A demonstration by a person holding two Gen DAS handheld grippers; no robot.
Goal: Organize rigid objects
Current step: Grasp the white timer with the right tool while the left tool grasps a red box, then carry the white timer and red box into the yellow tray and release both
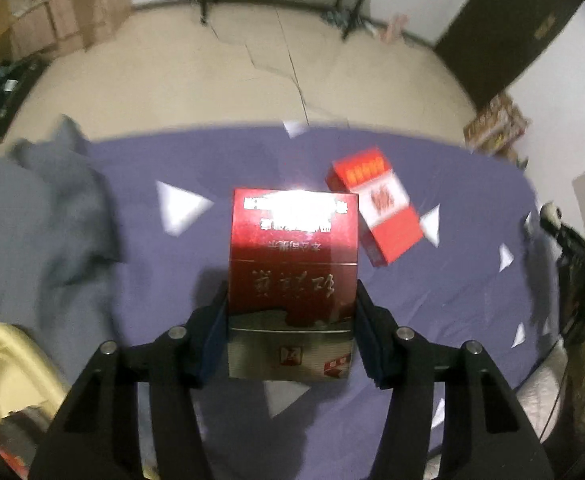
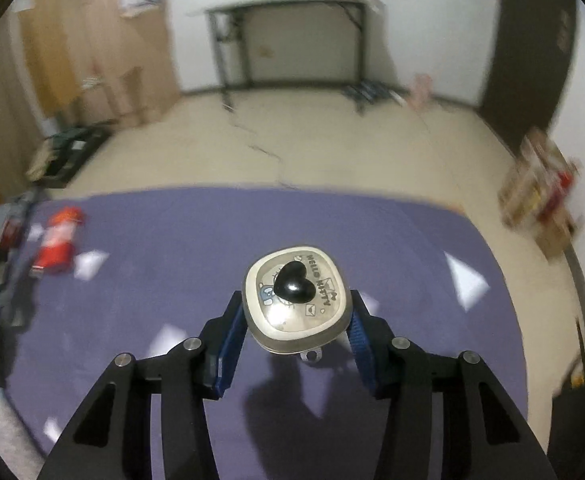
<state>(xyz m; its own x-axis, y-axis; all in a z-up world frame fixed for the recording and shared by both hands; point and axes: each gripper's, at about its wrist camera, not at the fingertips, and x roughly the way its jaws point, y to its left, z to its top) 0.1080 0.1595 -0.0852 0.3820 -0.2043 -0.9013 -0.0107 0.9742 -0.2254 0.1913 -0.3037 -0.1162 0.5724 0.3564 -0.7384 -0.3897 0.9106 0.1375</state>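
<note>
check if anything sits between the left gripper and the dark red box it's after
Nothing does. The left gripper already has the dark red box clamped between its fingers, above the purple cloth. The red and white box lies beyond, to the right.

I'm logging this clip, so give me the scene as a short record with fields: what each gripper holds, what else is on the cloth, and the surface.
left gripper: shut on dark red box, held above the cloth
right gripper: shut on cream case, black heart on its lid
loose item: red-white box lying on the cloth, beyond and right of the dark red box
surface: purple cloth with white triangles
beside cloth: grey fabric at left, yellow tub at lower left
image quality: motion-blurred
</note>
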